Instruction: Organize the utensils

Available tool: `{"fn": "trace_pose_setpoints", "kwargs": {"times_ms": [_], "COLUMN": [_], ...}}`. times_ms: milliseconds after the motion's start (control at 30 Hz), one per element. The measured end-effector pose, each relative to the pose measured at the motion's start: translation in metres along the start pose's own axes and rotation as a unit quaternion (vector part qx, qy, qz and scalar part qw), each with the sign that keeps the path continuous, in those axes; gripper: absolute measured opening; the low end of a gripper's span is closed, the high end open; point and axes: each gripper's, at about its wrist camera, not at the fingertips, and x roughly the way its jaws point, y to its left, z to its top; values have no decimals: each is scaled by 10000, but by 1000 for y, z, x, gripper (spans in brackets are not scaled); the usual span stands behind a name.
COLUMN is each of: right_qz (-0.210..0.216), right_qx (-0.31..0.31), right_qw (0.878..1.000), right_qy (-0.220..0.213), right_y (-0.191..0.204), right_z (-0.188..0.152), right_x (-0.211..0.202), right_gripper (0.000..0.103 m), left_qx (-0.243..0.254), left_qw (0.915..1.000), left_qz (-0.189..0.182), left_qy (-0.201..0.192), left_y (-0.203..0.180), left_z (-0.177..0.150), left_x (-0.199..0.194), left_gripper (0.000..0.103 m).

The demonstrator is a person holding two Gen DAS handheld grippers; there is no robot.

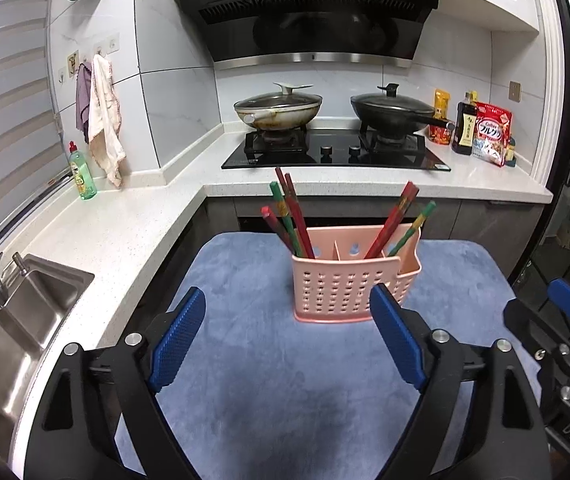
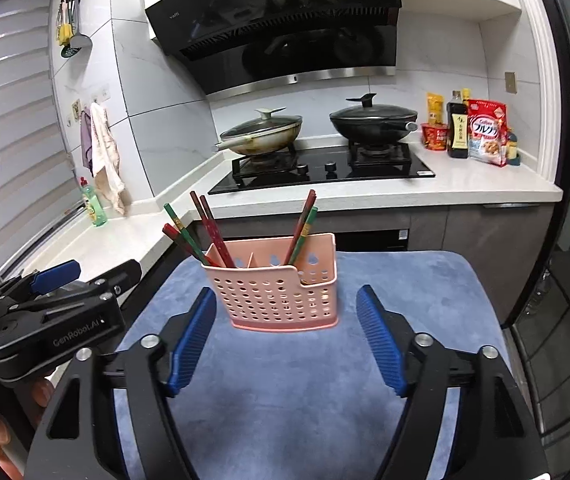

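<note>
A pink perforated utensil holder (image 1: 343, 288) stands upright on a blue mat (image 1: 285, 380); it also shows in the right wrist view (image 2: 277, 292). Red and green chopsticks lean in its left compartment (image 1: 291, 220) and in its right compartment (image 1: 401, 220); the right wrist view shows the same two bunches (image 2: 201, 232) (image 2: 303, 232). My left gripper (image 1: 289, 312) is open and empty, just short of the holder. My right gripper (image 2: 287, 308) is open and empty, its fingers either side of the holder's base. The left gripper's body (image 2: 53, 312) shows at the left of the right wrist view.
A white counter (image 1: 125, 232) wraps the left and back. A steel sink (image 1: 17, 340) is at the left, with a green soap bottle (image 1: 81, 174) beyond it. A black hob (image 1: 337, 152) carries two lidded pans. Bottles and food packets (image 1: 481, 130) stand at the back right.
</note>
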Motion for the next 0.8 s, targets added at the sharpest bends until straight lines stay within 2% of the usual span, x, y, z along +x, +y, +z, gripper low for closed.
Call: {"fn": "trace_pose_setpoints", "kwargs": {"times_ms": [233, 300, 667, 800], "right_qz": [-102, -127, -336, -332], "right_qx": [-30, -13, -69, -120], "right_qw": [9999, 9998, 9986, 9982], "right_qy": [116, 153, 406, 489], "right_y": [-1, -2, -7, -5], "right_z": [-12, -16, -35, -42], "right_x": [-6, -7, -3, 0], "right_gripper": [78, 82, 86, 97], "left_qx": [8, 15, -26, -44], "left_qw": [10000, 9999, 9996, 9993], "left_qz": [33, 70, 142, 173], "left_qy": [59, 72, 261, 343], "left_y": [-1, -1, 4, 5], "left_z": [-14, -18, -42, -50], "left_x": [-6, -6, -4, -1], "left_gripper": [88, 90, 94, 94]}}
